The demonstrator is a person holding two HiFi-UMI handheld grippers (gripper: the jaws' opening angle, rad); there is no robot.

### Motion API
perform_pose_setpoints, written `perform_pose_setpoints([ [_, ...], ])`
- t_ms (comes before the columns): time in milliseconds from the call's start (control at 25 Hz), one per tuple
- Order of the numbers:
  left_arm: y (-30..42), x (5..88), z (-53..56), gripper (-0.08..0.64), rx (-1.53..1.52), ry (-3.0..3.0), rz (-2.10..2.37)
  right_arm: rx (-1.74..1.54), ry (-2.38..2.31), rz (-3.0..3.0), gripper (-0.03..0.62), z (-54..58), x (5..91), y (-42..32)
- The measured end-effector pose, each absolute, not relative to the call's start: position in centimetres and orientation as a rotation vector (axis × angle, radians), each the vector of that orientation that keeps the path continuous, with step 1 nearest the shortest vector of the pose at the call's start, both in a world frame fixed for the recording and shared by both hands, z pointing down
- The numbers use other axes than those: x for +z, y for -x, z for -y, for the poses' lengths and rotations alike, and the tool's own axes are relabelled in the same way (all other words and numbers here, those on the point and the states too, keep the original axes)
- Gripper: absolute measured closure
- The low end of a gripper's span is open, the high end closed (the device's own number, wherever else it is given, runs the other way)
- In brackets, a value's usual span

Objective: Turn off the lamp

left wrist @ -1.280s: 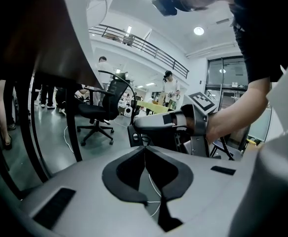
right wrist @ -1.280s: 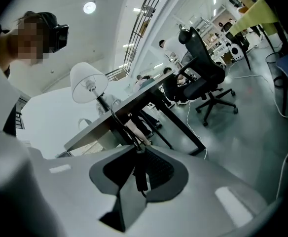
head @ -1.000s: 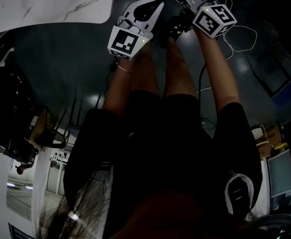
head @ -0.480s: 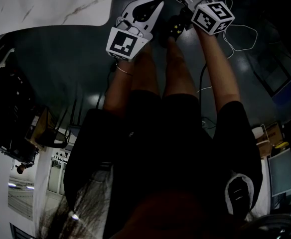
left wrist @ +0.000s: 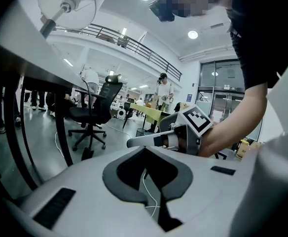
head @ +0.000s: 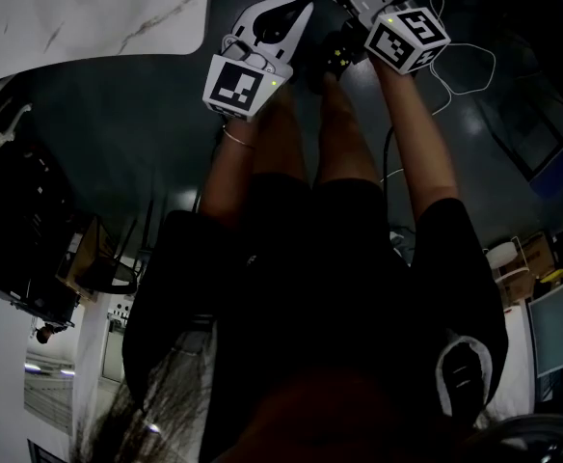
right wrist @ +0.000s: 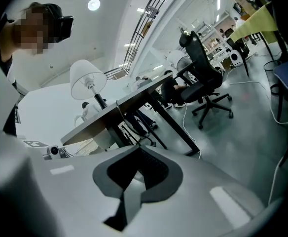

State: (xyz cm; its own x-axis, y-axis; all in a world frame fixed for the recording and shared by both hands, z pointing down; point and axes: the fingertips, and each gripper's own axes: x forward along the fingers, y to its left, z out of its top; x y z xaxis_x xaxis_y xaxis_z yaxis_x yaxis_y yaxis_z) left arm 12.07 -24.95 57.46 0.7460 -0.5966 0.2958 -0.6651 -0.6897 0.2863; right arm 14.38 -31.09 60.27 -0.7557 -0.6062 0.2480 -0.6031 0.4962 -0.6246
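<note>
Lamp (right wrist: pixel 87 80) on table (right wrist: pixel 134 101), left gripper (left wrist: pixel 145 149) fingers (left wrist: pixel 112 169) together

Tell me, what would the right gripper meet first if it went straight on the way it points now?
Probably the table legs, under the top that carries the lamp. The way there looks free; depth is unclear.

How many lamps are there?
1: a white-shaded lamp stands on the table, up and to the left in the right gripper view. Other lamps may be hidden elsewhere in the room.

White lamp (right wrist: pixel 87 79), black chair (right wrist: pixel 203 68) (marker cubes (head: pixel 235 85) patterned black-and-white).
</note>
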Motion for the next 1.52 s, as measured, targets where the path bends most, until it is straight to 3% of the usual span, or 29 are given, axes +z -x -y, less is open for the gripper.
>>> perform_pose_setpoints([
  [1520,-16.5,40.1,26.7,0.554,0.218,-2.754,0.838,-0.903,1.242,-2.538,0.591,28.5,39.4,-20.1],
])
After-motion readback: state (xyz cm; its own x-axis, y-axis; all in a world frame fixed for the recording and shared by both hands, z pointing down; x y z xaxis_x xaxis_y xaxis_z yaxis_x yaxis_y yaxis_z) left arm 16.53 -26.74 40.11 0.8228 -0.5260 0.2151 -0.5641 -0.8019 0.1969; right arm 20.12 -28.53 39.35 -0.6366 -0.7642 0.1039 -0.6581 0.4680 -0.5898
